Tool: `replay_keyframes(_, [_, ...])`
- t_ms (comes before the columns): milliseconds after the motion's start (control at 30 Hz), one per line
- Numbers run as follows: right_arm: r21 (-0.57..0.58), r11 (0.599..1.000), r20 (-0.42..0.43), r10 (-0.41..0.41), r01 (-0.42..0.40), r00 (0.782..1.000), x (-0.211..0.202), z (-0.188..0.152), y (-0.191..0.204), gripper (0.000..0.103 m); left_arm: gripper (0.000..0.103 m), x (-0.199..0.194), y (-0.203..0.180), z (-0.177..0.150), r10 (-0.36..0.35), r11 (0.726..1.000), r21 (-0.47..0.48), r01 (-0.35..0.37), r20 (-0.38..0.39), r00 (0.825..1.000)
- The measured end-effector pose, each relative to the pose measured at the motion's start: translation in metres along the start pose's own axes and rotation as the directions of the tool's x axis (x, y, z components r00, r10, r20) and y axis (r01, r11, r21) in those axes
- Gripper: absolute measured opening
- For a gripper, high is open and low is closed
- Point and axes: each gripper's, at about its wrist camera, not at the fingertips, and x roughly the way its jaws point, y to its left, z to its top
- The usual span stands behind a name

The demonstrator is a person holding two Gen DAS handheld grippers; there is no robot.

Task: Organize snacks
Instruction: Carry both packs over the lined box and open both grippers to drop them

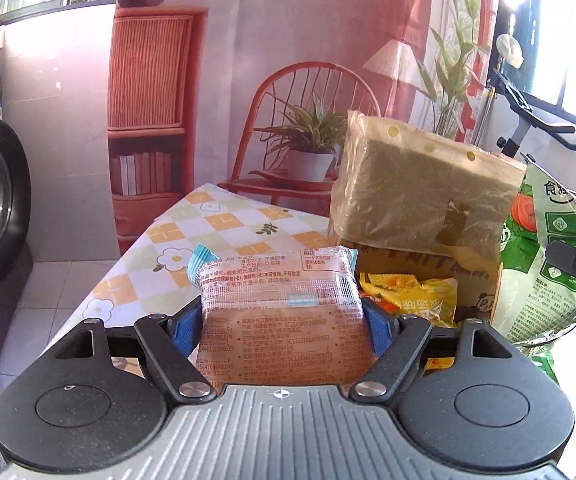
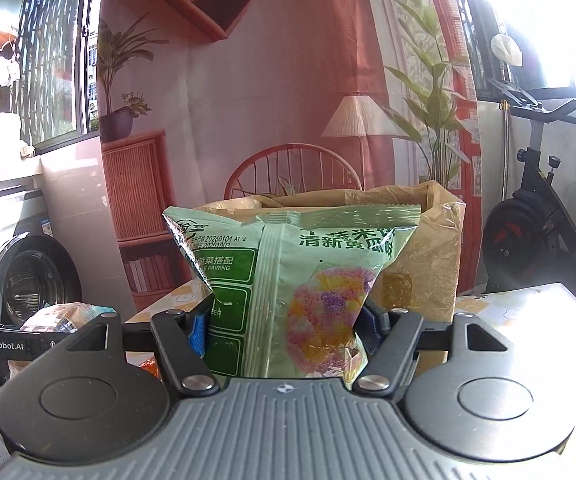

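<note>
Clamped between the blue pads of the left gripper [image 1: 282, 320] is a clear-wrapped orange snack packet [image 1: 280, 312], standing upright with its crimped teal top edge above the fingers and its lower half running down out of sight behind the gripper body. Both pads press its sides, so the fingers are closed narrowly on it. Dense small Chinese print covers the wrapper; strings such as "SC11221016100077" can be picked out, the rest is too fine to read. Just beyond it a yellow snack bag [image 1: 415, 300] lies in a brown cardboard box [image 1: 427, 200] wrapped in clear plastic, which stands on a table with a flower-and-check tablecloth [image 1: 192, 232].

On the right, the right gripper [image 2: 284, 320] holds a pale green snack bag [image 2: 295, 280] upright between its fingers, the bag's waist pinched in by the pads while its sealed top spreads wide above them. The back seam runs down the middle. Printing reads "20260104 A1/4" and "20261003" near the top left, with Chinese characters and "PAIRING" on a darker green panel, and a picture of purple-and-yellow puffed pieces lower right. The bag sits directly before the same box. At the left edge, the other gripper's arm shows "GenRobot.AI".
</note>
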Motion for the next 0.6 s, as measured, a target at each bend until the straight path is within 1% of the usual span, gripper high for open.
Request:
replay_keyframes(67, [0.005,1.0,0.02,-0.002,0.002,1.0,-0.002,0.013,-0.001,0.07,0.081,-0.007,-0.004,0.02,-0.01,1.0,0.015,0.009,0.044,0.999])
replay_keyframes(133, [0.007,1.0,0.045,0.002,-0.002,0.999,-0.002,0.029,-0.002,0.07,0.081,-0.01,-0.007,0.036,-0.017,1.0,0.015,0.016,0.071,0.997])
replay_keyframes(333, [-0.002,1.0,0.126,0.003,-0.003,0.992,0.008,0.074,-0.006,0.07,0.081,-0.02,-0.023,0.088,-0.052,0.998,0.034,0.047,0.163,0.985])
replay_keyframes(400, [-0.023,1.0,0.143,-0.011,0.015,0.99,0.018,0.088,-0.008,0.07,0.081,-0.015,-0.027,0.102,-0.077,0.997,0.043,0.071,0.183,0.98])
replay_keyframes(500, [-0.061,0.997,0.163,-0.045,0.055,0.986,0.039,0.103,-0.009,0.07,0.081,0.001,-0.035,0.129,-0.128,0.991,0.063,0.117,0.225,0.966])
replay_keyframes(567, [-0.076,0.993,0.17,-0.081,0.095,0.982,0.061,0.113,-0.012,0.07,0.081,0.019,-0.043,0.149,-0.166,0.986,0.073,0.152,0.248,0.954])
replay_keyframes(600, [-0.077,0.991,0.171,-0.095,0.11,0.981,0.07,0.117,-0.013,0.07,0.081,0.033,-0.048,0.164,-0.205,0.978,0.082,0.19,0.253,0.945])
